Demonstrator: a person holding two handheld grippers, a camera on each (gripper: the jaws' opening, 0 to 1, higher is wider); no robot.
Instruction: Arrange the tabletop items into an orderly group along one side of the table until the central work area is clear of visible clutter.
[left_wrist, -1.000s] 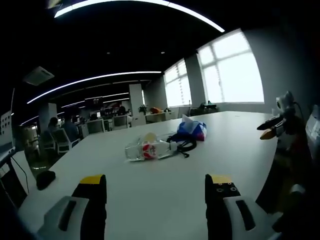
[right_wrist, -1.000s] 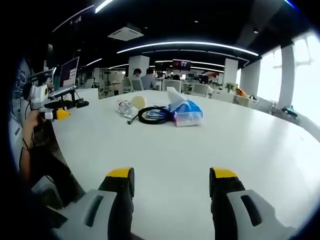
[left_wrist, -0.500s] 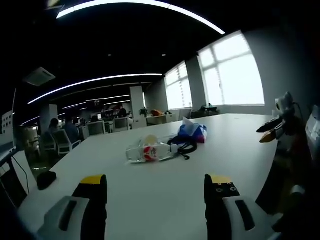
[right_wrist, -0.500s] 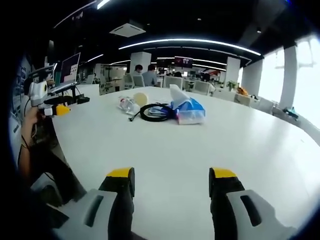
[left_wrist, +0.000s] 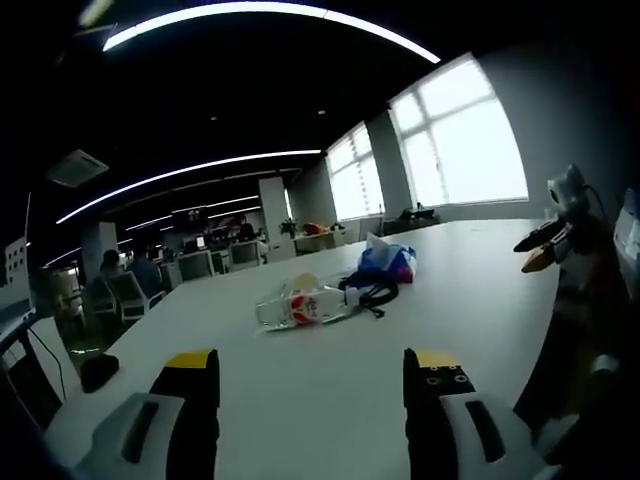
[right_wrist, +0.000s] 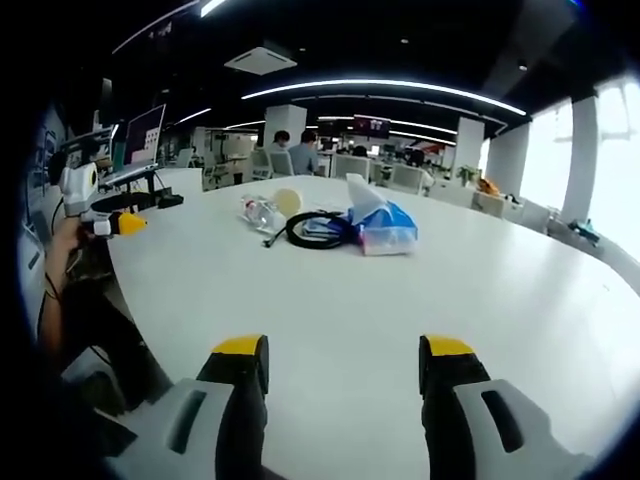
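A cluster lies mid-table: a clear plastic bottle with a red label (left_wrist: 300, 306), a coiled black cable (left_wrist: 368, 293) and a blue tissue pack (left_wrist: 386, 262). In the right gripper view the same bottle (right_wrist: 258, 211), cable (right_wrist: 314, 229) and tissue pack (right_wrist: 378, 222) sit ahead, with a pale round object (right_wrist: 289, 202) by the bottle. My left gripper (left_wrist: 310, 365) is open over bare table, well short of the cluster. My right gripper (right_wrist: 340, 352) is open too, nothing between its jaws. The right gripper (left_wrist: 548, 246) shows at the far right of the left gripper view, the left gripper (right_wrist: 100, 212) at the far left of the right one.
The white table (right_wrist: 330, 290) curves away on both sides. A small dark object (left_wrist: 100, 370) lies near its left edge in the left gripper view. A monitor (right_wrist: 140, 135) stands at the left in the right gripper view. Office chairs, desks and seated people are beyond.
Both views have shifted slightly as the hands moved; the cluster sits a little lower in the right gripper view. The items themselves have not moved and both grippers stay open.
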